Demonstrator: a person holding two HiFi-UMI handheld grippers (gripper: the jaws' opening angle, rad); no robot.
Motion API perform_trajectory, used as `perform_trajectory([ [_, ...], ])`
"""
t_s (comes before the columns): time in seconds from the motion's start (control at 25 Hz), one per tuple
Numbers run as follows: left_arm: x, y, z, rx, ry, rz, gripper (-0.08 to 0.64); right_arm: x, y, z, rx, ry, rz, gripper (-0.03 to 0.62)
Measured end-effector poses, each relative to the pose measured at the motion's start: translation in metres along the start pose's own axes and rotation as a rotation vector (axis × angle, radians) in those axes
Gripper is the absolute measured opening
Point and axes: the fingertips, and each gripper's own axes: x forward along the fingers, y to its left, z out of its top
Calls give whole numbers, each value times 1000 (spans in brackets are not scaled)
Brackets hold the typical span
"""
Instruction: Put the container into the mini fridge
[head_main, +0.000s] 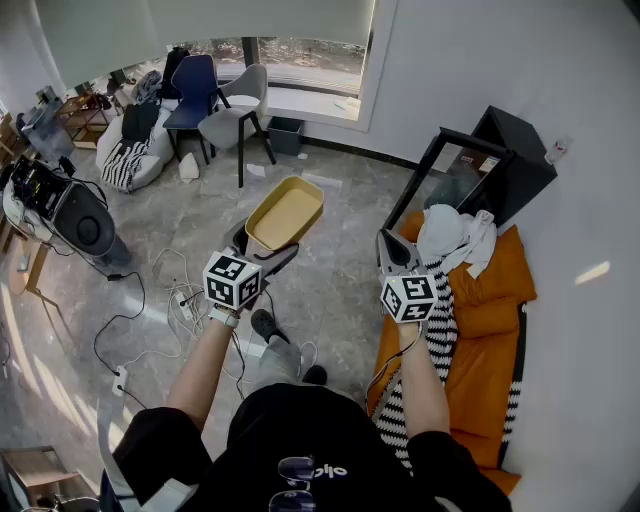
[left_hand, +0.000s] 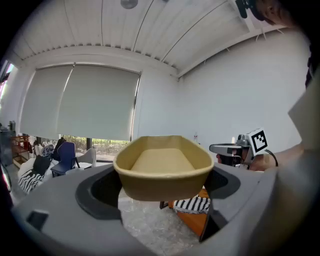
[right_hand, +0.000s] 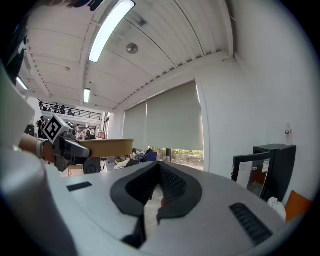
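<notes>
A tan oval container (head_main: 285, 213) is held above the floor, with my left gripper (head_main: 262, 245) shut on its near end. In the left gripper view the container (left_hand: 162, 167) fills the space between the wide-set jaws of that gripper (left_hand: 162, 192), which press on its sides. It is empty inside. My right gripper (head_main: 388, 245) is held to the right of it, shut with nothing in it (right_hand: 159, 172). The black mini fridge (head_main: 520, 160) stands by the right wall with its door (head_main: 450, 175) swung open. The right gripper view has the fridge (right_hand: 277, 165) at its right and the container (right_hand: 102, 147) at its left.
An orange couch (head_main: 490, 320) with a striped cloth (head_main: 430, 370) and a white cloth (head_main: 455, 235) lies along the right wall below the fridge. Cables (head_main: 165, 300) run over the tiled floor. Chairs (head_main: 235, 115) and a small bin (head_main: 285, 135) stand near the window.
</notes>
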Motion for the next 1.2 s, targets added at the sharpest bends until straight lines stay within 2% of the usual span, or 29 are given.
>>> perform_trajectory([
  [0.32, -2, 7, 2, 1, -1, -8, 505, 7, 5, 2, -3, 3, -2, 0],
  [0.68, 25, 43, 0, -12, 4, -12, 505, 51, -2, 0, 4, 6, 7, 0],
  [0.92, 69, 89, 10, -12, -6, -43, 505, 110, -19, 6, -4, 10, -4, 0],
  [1.2, 132, 171, 46, 4, -28, -67, 505, 211, -44, 38, -20, -5, -26, 0],
])
